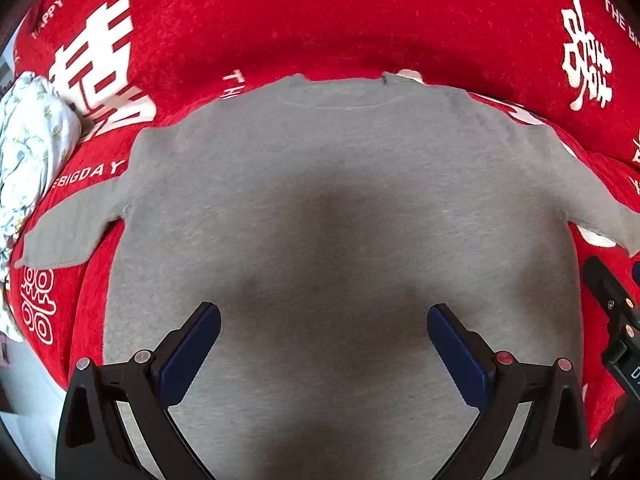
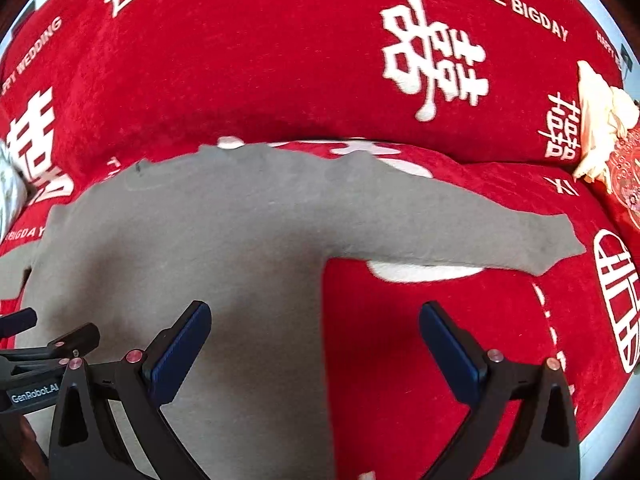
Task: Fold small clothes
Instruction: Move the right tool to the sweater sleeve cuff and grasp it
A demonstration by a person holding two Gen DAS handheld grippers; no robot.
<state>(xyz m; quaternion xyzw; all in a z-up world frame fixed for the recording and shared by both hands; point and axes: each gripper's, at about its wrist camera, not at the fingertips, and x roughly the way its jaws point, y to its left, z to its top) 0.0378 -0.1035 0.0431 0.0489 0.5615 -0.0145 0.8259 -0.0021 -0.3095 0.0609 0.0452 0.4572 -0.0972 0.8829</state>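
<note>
Left wrist view: left gripper [image 1: 324, 344] hung with fingers wide apart, empty, over the grey sweater [image 1: 332, 208] – spread flat ahead on the red blanket [image 1: 320, 20]. Right wrist view: right gripper [image 2: 316, 340] also spread apart, empty – sweater's side edge between its fingers, one sleeve [image 2: 460, 228] stretched ahead-right.

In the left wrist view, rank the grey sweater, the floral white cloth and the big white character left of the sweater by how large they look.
1. Grey long-sleeved sweater, by far the largest.
2. and 3. Floral white cloth and white character print: similar; fisheye distortion at the edge makes ranking unsure.
</note>
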